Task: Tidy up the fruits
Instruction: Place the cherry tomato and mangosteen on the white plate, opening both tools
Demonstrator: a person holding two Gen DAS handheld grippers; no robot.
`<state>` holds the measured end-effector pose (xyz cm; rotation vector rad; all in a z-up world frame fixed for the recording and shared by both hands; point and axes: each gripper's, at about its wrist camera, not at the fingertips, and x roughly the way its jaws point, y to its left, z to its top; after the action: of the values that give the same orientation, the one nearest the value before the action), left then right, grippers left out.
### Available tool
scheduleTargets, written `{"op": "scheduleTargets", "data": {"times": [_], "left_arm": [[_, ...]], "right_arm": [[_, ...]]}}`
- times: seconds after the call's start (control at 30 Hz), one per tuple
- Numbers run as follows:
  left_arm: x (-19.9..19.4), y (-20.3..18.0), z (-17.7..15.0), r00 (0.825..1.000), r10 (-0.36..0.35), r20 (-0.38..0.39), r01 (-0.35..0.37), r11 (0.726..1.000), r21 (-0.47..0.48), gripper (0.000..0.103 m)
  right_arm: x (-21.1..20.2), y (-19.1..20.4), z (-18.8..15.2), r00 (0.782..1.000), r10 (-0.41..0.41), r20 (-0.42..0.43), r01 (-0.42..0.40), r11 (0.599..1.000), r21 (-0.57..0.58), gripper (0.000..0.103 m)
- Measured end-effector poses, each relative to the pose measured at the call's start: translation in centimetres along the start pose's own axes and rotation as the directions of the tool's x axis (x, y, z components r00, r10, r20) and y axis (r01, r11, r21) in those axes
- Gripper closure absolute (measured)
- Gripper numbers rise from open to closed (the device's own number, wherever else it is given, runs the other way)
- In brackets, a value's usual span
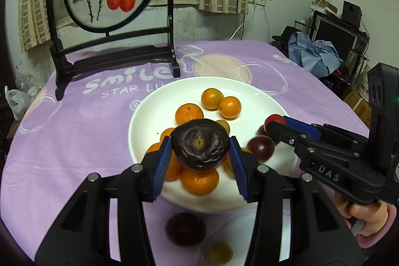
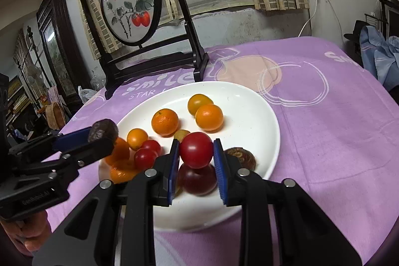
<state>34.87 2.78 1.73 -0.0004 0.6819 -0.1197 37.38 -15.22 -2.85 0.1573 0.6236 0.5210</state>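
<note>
Surface: purple printed cloth [image 2: 324,131] over a table; curtained window behind.
Landmark: white plate [image 2: 249,101], in front of a black-framed painted screen [image 2: 132,4].
Left gripper [image 1: 200,148]: clenched on a dark wrinkled passion fruit [image 1: 200,144], raised above the near half of the plate.
Right gripper [image 2: 196,153]: blue pads against both sides of a red cherry tomato [image 2: 196,153], held above the near part of the plate.
On plate: 3 orange fruits [image 2: 209,117] toward the far side; 2 red tomatoes [image 2: 145,158] at the left; 1 dark red fruit [image 2: 197,178] beneath the held tomato.
Off plate: second passion fruit [image 1: 185,228], on the cloth just beside the near rim.
</note>
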Motion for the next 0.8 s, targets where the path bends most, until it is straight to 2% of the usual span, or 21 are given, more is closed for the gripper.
{"op": "scheduleTargets", "data": {"times": [0.03,0.07,0.1,0.13,0.17,0.27,0.33,0.43,0.5,0.63,0.8], "left_arm": [[0.3,0.0,0.1,1.000,0.009,-0.002,-0.009,1.000,-0.002,0.055],[0.4,0.0,0.1,1.000,0.022,-0.004,-0.022,1.000,-0.004,0.053],[0.2,0.1,0.1,0.999,0.032,0.002,-0.032,0.999,-0.005,0.048],[-0.5,0.2,0.1,0.999,0.045,0.022,-0.045,0.999,-0.004,0.032],[-1.6,0.5,0.0,0.996,0.064,0.059,-0.064,0.998,-0.005,0.023],[-4.4,1.4,0.1,0.985,0.106,0.133,-0.104,0.994,-0.025,0.012],[-5.6,2.3,-0.2,0.981,0.116,0.153,-0.107,0.992,-0.063,0.007],[-6.6,4.1,-1.4,0.976,0.161,0.147,-0.145,0.983,-0.113,0.006],[-6.8,5.2,-2.4,0.972,0.201,0.124,-0.185,0.974,-0.129,0.006],[-7.1,7.4,-4.4,0.969,0.236,0.069,-0.220,0.957,-0.190,0.006],[-7.7,8.6,-5.7,0.970,0.239,0.036,-0.225,0.946,-0.233,0.006]], "right_arm": [[-0.2,-0.1,0.0,1.000,0.006,-0.001,-0.006,1.000,0.013,0.061],[-0.8,-0.2,-0.1,1.000,0.016,0.010,-0.016,0.999,0.032,0.057],[-1.5,-0.1,-0.2,0.999,0.025,0.022,-0.025,0.999,0.039,0.056],[-2.0,0.0,-0.1,0.999,0.033,0.032,-0.034,0.999,0.038,0.056],[-2.7,0.4,-0.2,0.998,0.043,0.041,-0.045,0.998,0.033,0.056],[-3.9,2.0,-0.7,0.995,0.090,0.033,-0.091,0.996,0.003,0.055],[-3.9,3.9,-1.5,0.991,0.128,-0.025,-0.129,0.990,-0.056,0.055],[-3.1,7.0,-3.2,0.984,0.130,-0.125,-0.150,0.974,-0.172,0.055],[-2.4,9.4,-5.0,0.972,0.123,-0.198,-0.176,0.946,-0.273,0.055],[-1.8,12.4,-7.6,0.964,0.065,-0.258,-0.170,0.896,-0.411,0.055],[-1.5,12.3,-8.3,0.954,0.065,-0.294,-0.184,0.899,-0.398,0.055]]}}
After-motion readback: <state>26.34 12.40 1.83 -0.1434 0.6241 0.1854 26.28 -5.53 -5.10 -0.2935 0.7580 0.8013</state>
